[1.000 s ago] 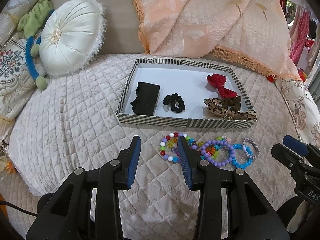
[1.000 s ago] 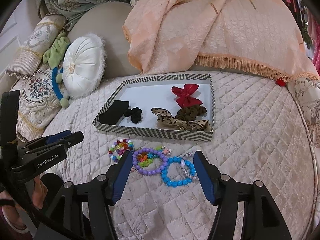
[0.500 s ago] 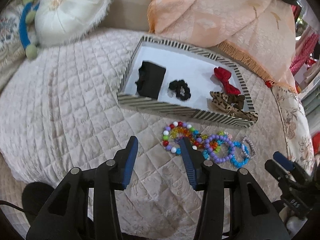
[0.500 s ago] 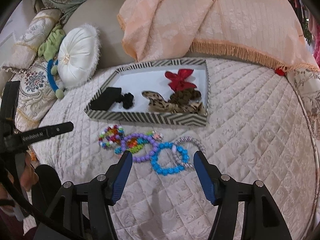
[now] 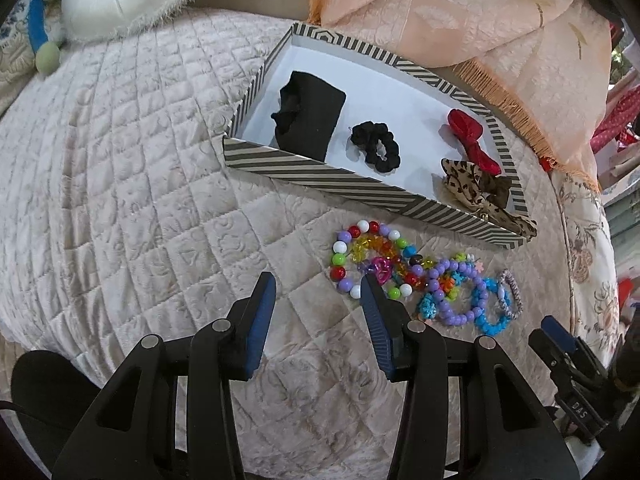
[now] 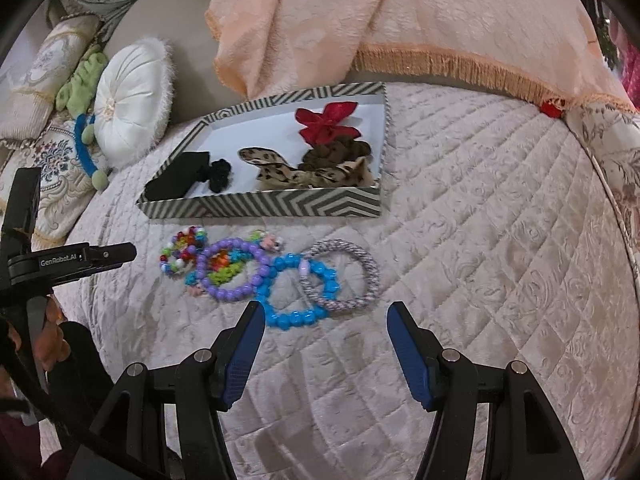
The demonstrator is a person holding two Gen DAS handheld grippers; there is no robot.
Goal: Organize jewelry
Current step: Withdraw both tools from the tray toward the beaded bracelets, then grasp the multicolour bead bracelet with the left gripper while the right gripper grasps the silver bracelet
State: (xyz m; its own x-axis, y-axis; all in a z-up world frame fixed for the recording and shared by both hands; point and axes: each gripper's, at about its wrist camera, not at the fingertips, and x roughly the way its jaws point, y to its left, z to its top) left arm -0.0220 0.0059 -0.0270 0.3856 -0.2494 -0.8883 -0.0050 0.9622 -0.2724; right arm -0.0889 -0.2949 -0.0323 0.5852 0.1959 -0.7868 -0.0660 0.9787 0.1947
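Note:
Several bead bracelets lie on the quilt in front of a striped tray [image 5: 360, 192] [image 6: 256, 206]: a multicolour one [image 5: 370, 258] [image 6: 182, 250], a purple one [image 5: 452, 292] [image 6: 236, 270], a blue one [image 5: 490, 306] [image 6: 300, 294] and a grey woven one [image 6: 346, 274]. The tray holds a black cloth [image 5: 310, 124], a black scrunchie [image 5: 378, 146], a red bow [image 5: 472, 140] [image 6: 328, 122] and leopard-print ties [image 6: 304, 170]. My left gripper [image 5: 318, 284] is open, its right finger touching the multicolour bracelet's edge. My right gripper [image 6: 324, 312] is open just short of the blue and grey bracelets.
A round white cushion [image 6: 130, 102] and a green-and-blue plush toy [image 6: 82, 92] lie at the left. A peach fringed blanket [image 6: 400, 20] is draped behind the tray. The bed's rounded edge curves at the right [image 6: 616, 216].
Both grippers have moved forward and down towards the bracelets. The left one has come close to the multicolour bracelet, the right one close to the blue and grey ones. Both stay open.

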